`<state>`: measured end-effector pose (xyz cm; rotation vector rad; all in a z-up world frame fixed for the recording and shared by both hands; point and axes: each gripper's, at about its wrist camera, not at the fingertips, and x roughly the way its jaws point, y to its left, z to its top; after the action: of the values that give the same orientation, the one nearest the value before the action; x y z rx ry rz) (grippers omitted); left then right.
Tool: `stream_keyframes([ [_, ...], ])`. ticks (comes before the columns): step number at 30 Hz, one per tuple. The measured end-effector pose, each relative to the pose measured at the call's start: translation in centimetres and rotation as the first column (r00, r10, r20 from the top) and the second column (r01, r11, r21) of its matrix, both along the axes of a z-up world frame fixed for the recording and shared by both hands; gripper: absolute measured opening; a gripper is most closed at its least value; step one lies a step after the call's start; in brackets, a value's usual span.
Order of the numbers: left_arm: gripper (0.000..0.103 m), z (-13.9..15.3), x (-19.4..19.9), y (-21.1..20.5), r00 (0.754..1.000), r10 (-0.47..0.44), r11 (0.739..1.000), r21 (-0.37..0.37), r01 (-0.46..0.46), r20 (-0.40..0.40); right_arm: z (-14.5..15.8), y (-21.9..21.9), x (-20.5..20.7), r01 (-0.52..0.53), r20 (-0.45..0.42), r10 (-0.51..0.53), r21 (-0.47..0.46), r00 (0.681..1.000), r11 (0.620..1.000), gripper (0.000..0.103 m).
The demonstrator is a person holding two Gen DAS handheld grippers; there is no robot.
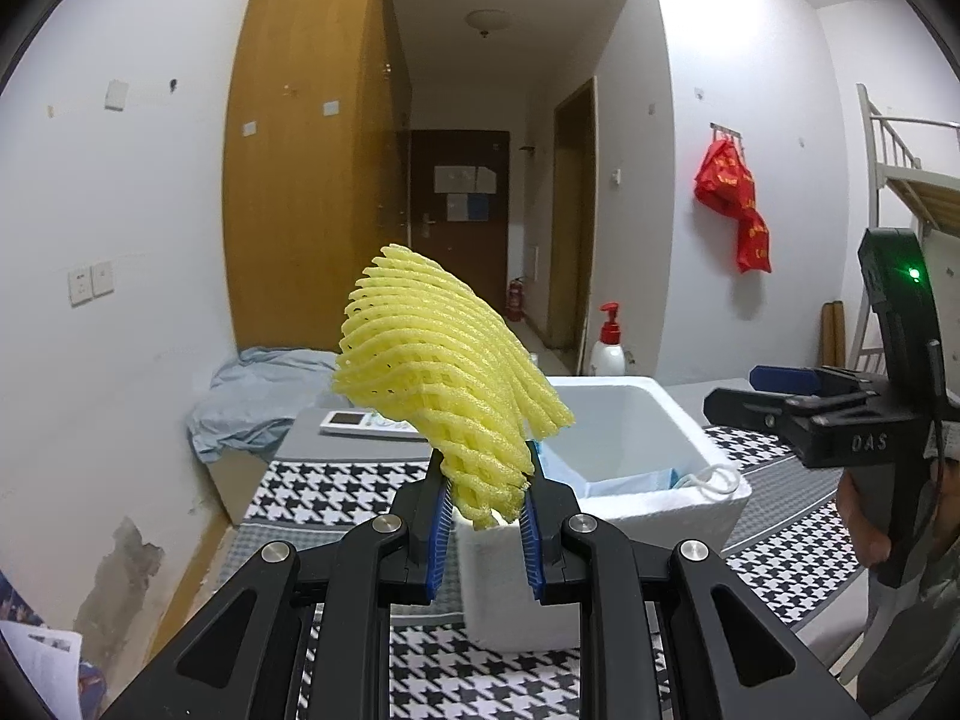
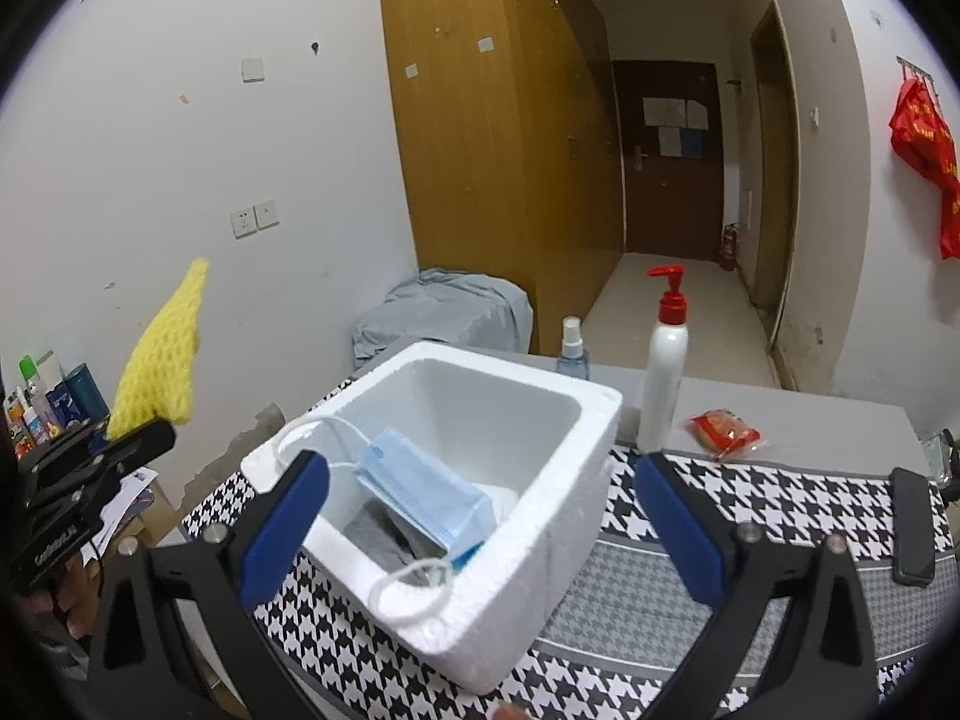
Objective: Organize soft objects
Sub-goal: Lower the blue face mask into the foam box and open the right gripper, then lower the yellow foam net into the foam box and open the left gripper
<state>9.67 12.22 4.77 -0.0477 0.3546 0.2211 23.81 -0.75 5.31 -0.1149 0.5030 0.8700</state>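
Up high, left tool point(image 1: 485, 501) pinches yellow foam net point(image 1: 447, 372) above box rim point(image 1: 672, 501); right tool point(image 2: 480, 516) gapes wide.

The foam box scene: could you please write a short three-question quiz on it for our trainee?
1. True or false: the left gripper is shut on the yellow net.
2. What lies inside the foam box? A) face mask B) pump bottle C) phone
3. Fill in: the right gripper is ____ and holds nothing.

Key:
1. True; its pads pinch the net's lower end.
2. A; the face mask leans inside, while the pump bottle and phone sit outside on the table.
3. open
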Motion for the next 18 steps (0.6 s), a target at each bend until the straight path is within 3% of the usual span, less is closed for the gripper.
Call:
stream_keyframes([
  [18, 0.022, 0.1, 4.3, -2.1, 0.993, -0.112, 0.994, -0.021, 0.112, -0.033, -0.8, -4.2, -0.9, 0.070, 0.043, -0.069, -0.018, 0.997, 0.997, 0.103],
])
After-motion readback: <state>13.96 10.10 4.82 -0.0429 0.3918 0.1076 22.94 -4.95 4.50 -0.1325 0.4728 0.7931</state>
